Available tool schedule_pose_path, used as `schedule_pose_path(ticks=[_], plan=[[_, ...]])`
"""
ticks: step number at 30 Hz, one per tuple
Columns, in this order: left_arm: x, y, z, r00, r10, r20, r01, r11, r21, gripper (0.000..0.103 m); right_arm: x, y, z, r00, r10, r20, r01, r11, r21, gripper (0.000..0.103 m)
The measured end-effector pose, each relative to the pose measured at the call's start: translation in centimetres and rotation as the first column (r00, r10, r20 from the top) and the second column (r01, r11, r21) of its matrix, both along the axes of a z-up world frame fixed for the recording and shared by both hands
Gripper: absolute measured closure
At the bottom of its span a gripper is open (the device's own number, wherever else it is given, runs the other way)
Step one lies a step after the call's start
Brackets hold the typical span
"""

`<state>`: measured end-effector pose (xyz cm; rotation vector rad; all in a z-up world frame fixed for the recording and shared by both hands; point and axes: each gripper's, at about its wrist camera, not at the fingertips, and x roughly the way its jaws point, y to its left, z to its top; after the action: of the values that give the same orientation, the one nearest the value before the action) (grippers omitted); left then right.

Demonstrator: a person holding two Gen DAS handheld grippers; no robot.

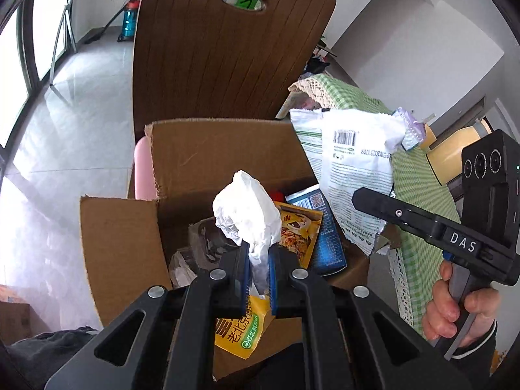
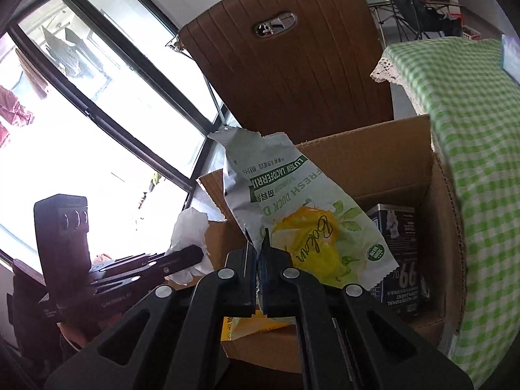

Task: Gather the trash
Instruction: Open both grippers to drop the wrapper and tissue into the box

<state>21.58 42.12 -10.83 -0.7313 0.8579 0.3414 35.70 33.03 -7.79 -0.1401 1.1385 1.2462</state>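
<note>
While the left gripper (image 1: pixel 259 260) pinches a crumpled white tissue (image 1: pixel 247 214) above the open cardboard box (image 1: pixel 208 152), wrappers lie inside. The right gripper (image 2: pixel 258 253) clamps a torn snack bag (image 2: pixel 302 214) over that box.

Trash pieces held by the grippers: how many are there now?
2. The left gripper pinches a crumpled white tissue above the cardboard box; the right gripper pinches a torn white-green snack bag over it.
</note>
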Motion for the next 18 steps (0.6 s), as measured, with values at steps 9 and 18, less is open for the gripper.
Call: schedule_pose_path(ticks=[9, 18], plan=[[1.7, 2.0, -8.3, 0.989, 0.063, -0.136, -0.079, 0.991, -0.111, 0.044, -0.8, 1.2, 0.6, 0.996, 0.001, 0.089, 0.003, 0.999, -0.050, 0.041], [-1.2, 2.9, -0.9, 0.987, 0.155, 0.030, -0.157, 0.986, 0.054, 0.027, 0.3, -2.3, 4.4, 0.987, -0.037, 0.155, 0.035, 0.999, 0.020, 0.041]])
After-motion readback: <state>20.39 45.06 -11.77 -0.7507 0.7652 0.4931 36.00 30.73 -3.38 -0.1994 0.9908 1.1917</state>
